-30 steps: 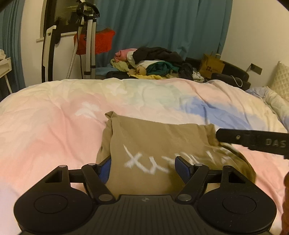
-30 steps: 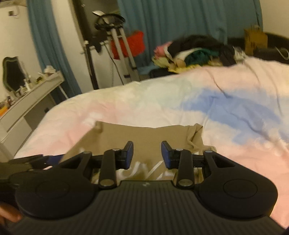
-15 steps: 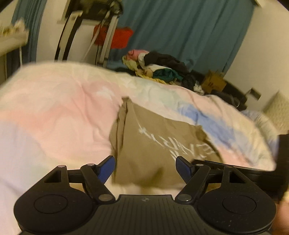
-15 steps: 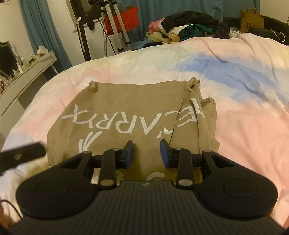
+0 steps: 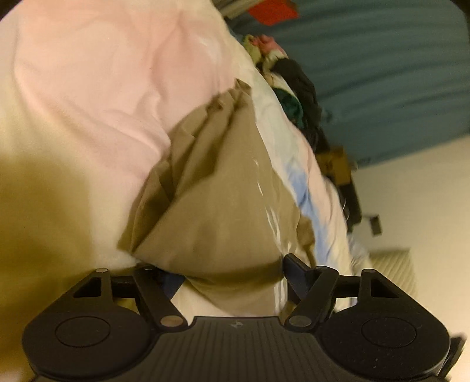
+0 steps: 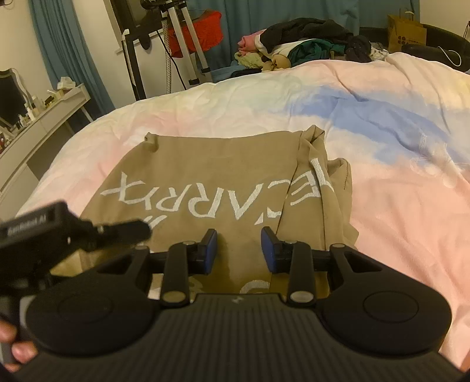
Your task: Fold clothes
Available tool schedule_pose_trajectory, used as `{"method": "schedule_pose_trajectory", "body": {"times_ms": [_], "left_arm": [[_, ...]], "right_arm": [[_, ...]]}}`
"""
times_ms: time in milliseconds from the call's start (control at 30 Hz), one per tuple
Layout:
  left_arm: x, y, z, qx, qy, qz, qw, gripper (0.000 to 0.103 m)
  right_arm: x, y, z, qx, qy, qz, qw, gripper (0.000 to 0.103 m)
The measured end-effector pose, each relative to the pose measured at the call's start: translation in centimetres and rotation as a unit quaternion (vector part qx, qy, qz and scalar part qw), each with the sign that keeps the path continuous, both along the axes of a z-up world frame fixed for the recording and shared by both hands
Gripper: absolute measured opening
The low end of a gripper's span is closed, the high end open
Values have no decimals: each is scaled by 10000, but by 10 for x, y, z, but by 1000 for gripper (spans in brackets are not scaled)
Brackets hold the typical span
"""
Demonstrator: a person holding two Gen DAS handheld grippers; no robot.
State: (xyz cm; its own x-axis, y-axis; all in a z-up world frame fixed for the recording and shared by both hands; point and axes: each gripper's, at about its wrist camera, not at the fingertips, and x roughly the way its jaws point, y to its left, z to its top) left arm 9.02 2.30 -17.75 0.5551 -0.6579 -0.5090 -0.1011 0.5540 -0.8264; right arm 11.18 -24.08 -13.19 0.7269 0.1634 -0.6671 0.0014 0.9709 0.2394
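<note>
Just beyond right hand-held gripper [image 6: 238, 249]: tan shirt [image 6: 211, 182].

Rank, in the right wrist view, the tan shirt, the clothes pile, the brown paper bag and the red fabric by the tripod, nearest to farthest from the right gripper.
From the right gripper:
1. Tan shirt, directly under and ahead of it on the bed.
2. Clothes pile, beyond the bed's far edge, centre.
3. Red fabric, far left, and brown paper bag, far right: too close to call.

teal curtains [image 6: 293, 11] behind a pastel-covered bed [image 6: 382, 123], white dresser [image 6: 44, 123] alongside.
</note>
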Motion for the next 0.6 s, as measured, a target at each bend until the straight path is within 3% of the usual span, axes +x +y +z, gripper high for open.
{"method": "schedule_pose_trajectory", "body": {"times_ms": [167,333,433,500,600], "left_arm": [[-2,11,-8,-330,232,174,9990,58],[2,7,-8,-304,263,192,9990,62],[7,5,-3,-167,180,181,9995,54],[6,6,-2,-112,121,189,9997,46],[4,6,0,-78,25,166,9998,37]], "right_arm": [[0,2,0,-18,0,-11,10000,35],[0,2,0,-34,-2,-25,10000,35],[-2,0,3,87,-8,-110,9999,36],[-9,-5,11,406,-60,-212,9989,39],[-26,-19,23,1544,-195,-163,9877,39]]}}
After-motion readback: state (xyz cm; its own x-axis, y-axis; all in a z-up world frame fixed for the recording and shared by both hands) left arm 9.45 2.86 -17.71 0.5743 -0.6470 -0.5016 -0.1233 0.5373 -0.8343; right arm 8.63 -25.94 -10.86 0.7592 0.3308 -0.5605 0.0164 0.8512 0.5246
